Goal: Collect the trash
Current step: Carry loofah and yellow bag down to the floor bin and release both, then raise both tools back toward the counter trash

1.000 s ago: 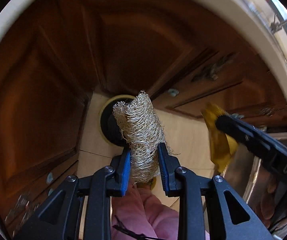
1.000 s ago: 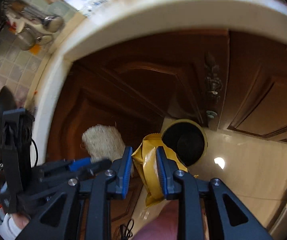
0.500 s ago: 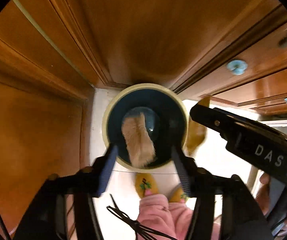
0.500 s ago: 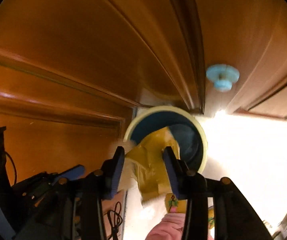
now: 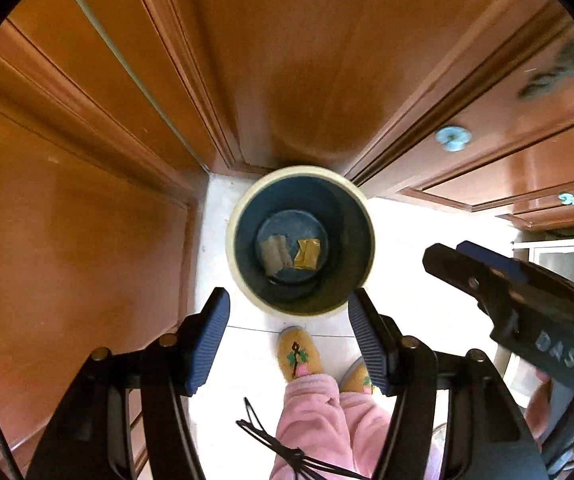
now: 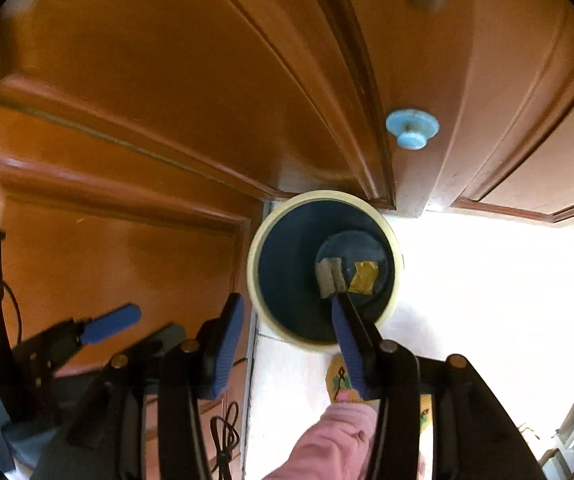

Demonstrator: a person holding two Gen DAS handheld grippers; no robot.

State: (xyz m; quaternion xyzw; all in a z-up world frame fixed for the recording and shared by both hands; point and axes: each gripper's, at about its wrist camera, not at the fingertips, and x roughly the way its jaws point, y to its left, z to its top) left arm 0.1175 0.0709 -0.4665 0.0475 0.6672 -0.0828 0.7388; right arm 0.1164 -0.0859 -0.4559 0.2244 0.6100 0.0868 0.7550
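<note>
While we look down along the left gripper point(image 5: 289, 316), its blue-padded jaws stand well apart with nothing between them; they have just been opening. Beneath them we note pink trouser legs point(image 5: 319, 412) and yellow embroidered slippers point(image 5: 298, 354) on the pale floor point(image 5: 427, 240). At the right of this view the right gripper point(image 5: 447, 254) reaches in, its black body lettered "DAS" in white. From its own camera the right gripper point(image 6: 287, 320) also shows jaws apart and empty, just opened wider; the right finger's tip overlaps the bin in view, contact not determinable. Farther down sits the round bin point(image 5: 301, 172), cream rim, dark blue inside, against the brown wooden cabinet doors point(image 5: 287, 60). On the bin's bottom lie the two pieces of trash side by side: the tan fibrous scrubber point(image 5: 274, 255) on the left, the yellow wrapper point(image 5: 307, 254) on the right. A pale blue knob point(image 6: 412, 128) marks the door beyond.
</note>
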